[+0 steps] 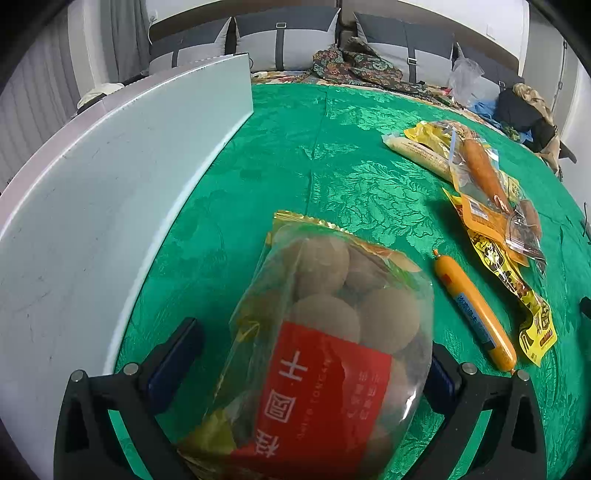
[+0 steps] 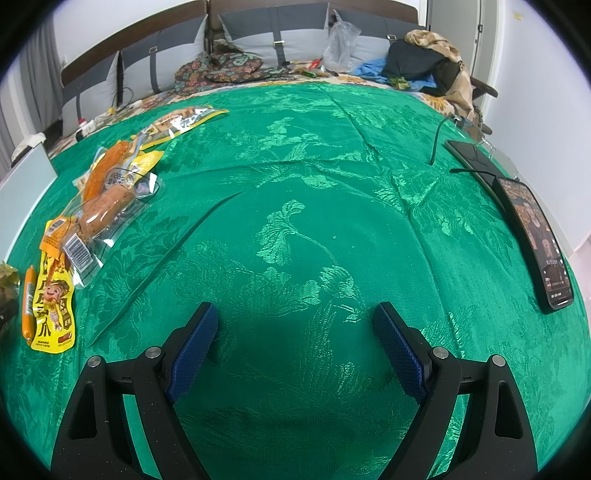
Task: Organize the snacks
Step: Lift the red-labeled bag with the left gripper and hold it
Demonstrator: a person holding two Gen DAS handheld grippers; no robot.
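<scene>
Nearest the left wrist camera sits a clear bag of round brown balls (image 1: 325, 343) with a red label, lying between the fingers of the left gripper (image 1: 314, 354) — the right pad appears to press the bag's side, while the left pad (image 1: 173, 365) stands apart from it with green cloth showing between, so the jaws are spread and not clamped. Under everything stretches the green patterned tablecloth (image 2: 314, 177), the largest thing in both views. Along its left edge stands a white panel (image 1: 110, 192), curving from near to far. Beyond the cloth's far edge, grey cushions (image 2: 291, 33) lean against a headboard, with crumpled floral fabric (image 2: 229, 66) and dark clothing (image 2: 421, 59) in front of them.

On the right side of the cloth, in the right wrist view, a dark tablet (image 2: 476, 158) and a lit phone (image 2: 539, 243) lie end to end. The right gripper (image 2: 295, 325) hovers over bare cloth, fingers wide apart, holding nothing.

Remaining snacks lie in a loose row right of the bag: a yellow cartoon-printed pouch (image 1: 517, 291), a clear pack holding an orange-brown sausage (image 1: 484, 173), a pale wrapped stick (image 1: 417, 151) farther off, and — smallest, just beside the bag — an orange sausage stick (image 1: 476, 314).
</scene>
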